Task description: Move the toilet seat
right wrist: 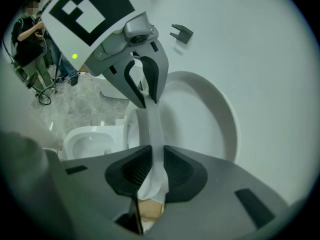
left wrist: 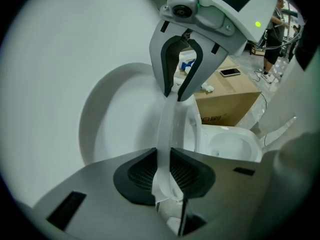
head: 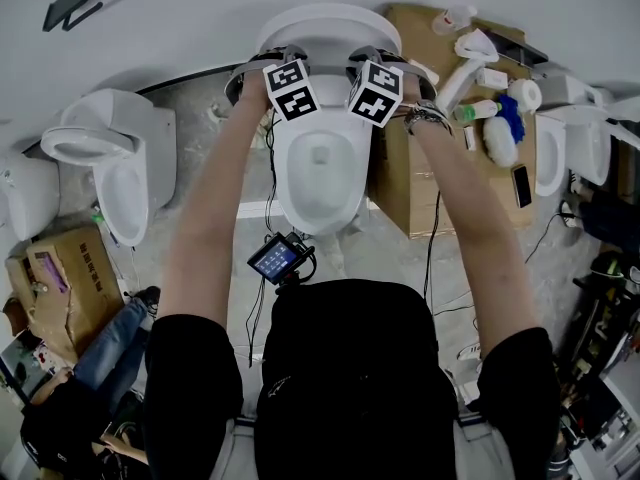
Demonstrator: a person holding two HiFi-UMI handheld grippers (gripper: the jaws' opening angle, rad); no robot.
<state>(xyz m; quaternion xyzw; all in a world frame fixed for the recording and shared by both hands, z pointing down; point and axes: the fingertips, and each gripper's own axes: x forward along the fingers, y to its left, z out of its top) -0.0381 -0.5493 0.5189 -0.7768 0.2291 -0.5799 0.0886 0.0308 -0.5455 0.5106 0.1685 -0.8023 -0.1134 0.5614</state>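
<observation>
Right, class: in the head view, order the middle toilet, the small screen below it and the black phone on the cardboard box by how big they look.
1. Middle toilet
2. Small screen, though it may sit nearer the camera
3. Black phone

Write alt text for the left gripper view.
The left gripper is clamped on the thin white edge of the raised toilet seat, with the right gripper gripping the same edge farther along. A toilet bowl and a cardboard box lie beyond.

Even, soft light, bright on the white toilet seat [left wrist: 167,134]; faint shadows; gripper views bulge, with black corners.
</observation>
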